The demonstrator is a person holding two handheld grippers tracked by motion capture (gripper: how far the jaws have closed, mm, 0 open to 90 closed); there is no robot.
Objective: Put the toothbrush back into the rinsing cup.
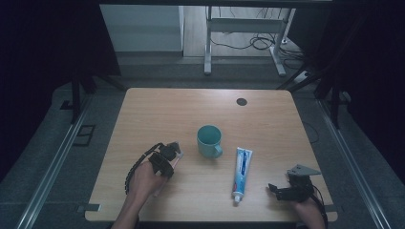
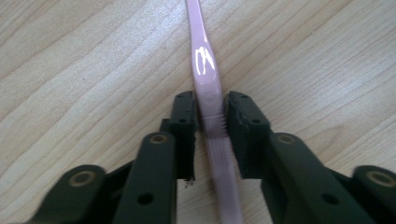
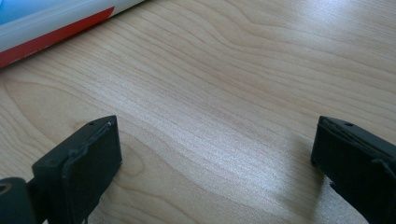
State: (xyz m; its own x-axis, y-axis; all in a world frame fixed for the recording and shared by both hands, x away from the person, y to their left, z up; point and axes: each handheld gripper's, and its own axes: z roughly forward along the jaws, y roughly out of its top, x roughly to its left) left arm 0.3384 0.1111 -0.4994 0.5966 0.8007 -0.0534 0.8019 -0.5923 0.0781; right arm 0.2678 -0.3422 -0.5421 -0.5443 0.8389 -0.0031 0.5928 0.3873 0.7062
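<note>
Left gripper (image 2: 211,122) had clamped on the pink toothbrush (image 2: 205,60) beside the mug (image 1: 209,140); right gripper (image 3: 215,154) gaped over bare table (image 1: 267,119) near the toothpaste (image 1: 241,171).

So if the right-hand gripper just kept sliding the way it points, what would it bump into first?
Probably the toothpaste tube: the right gripper points left across bare table toward its cap end, jaws open, though depth is hard to judge.
</note>
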